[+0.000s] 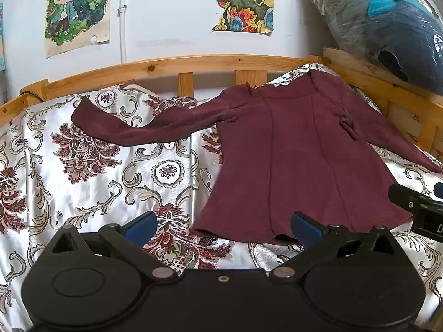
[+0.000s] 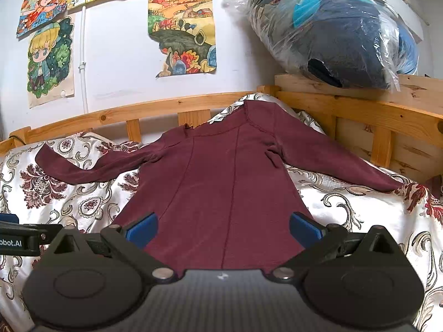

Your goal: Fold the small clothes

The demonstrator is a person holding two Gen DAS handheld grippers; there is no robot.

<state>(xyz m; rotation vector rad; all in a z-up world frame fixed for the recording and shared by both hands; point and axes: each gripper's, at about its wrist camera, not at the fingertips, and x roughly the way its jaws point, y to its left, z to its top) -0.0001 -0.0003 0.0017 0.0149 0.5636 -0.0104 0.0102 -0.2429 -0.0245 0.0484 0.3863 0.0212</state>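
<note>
Matt cloth top (image 2: 216,182), glossy bedspread (image 1: 83,182)

Left wrist: low over the bed's (image 1: 83,166) near edge, facing the far wall (image 1: 166,13).
Right wrist: just right, equally near.
Shared: shirt (image 1: 299,160), headboard (image 2: 110,116), posters.

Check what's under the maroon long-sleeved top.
The maroon long-sleeved top lies spread flat on a silvery floral-patterned bedspread. Whatever sits beneath its body is covered.

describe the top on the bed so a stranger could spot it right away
On the wooden-railed bed, over the shiny floral bedspread, lies a maroon long-sleeved top, flat with both sleeves spread. It is the only plain, dark red cloth there.
</note>
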